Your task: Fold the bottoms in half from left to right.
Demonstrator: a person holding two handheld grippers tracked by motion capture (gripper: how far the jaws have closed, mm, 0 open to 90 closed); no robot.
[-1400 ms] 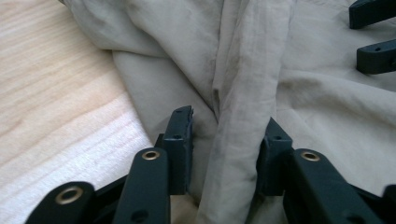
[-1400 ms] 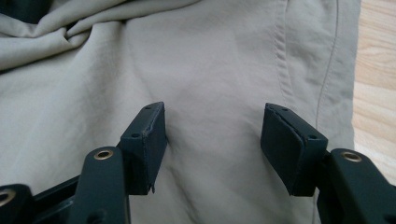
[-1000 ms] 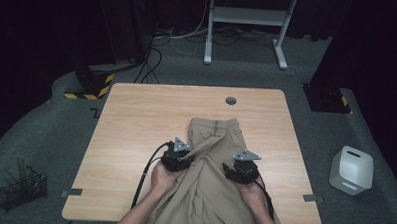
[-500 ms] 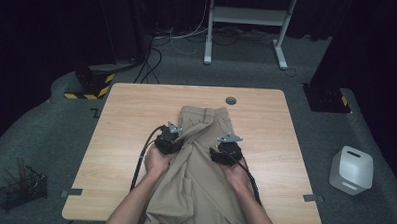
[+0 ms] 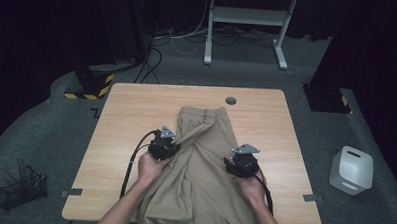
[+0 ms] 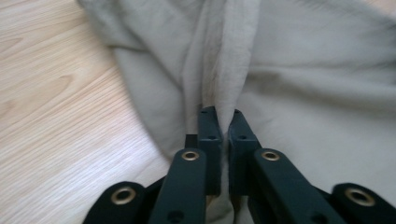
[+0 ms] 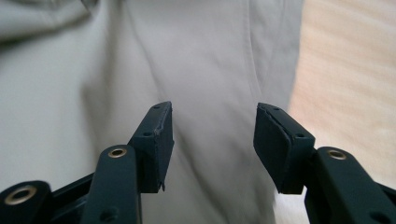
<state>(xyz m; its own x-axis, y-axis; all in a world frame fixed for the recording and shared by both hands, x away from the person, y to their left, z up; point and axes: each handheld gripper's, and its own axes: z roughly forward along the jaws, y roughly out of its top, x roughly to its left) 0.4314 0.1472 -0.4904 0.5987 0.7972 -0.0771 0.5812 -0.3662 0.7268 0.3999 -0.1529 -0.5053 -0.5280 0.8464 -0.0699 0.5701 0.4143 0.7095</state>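
While two grippers are working one pair of khaki trousers [image 5: 202, 162] on the table [image 5: 126, 119], the left gripper [image 6: 223, 122] is pinching a raised fold. The right gripper [image 7: 212, 135] is closing, jaws apart over flat cloth. Trousers are running lengthwise away from the person (near end cut off).

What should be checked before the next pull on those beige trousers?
1. Left gripper pinching a fold of the trousers: ok, jaws have just closed on the cloth.
2. Right gripper gripping: not ok, jaws closing but apart, cloth only beneath them.
3. Trousers fully on the table: not ok, near end hangs over the edge.
4. Cloth flat: not ok, creased.
5. Grip firm enough to hold: cannot tell.
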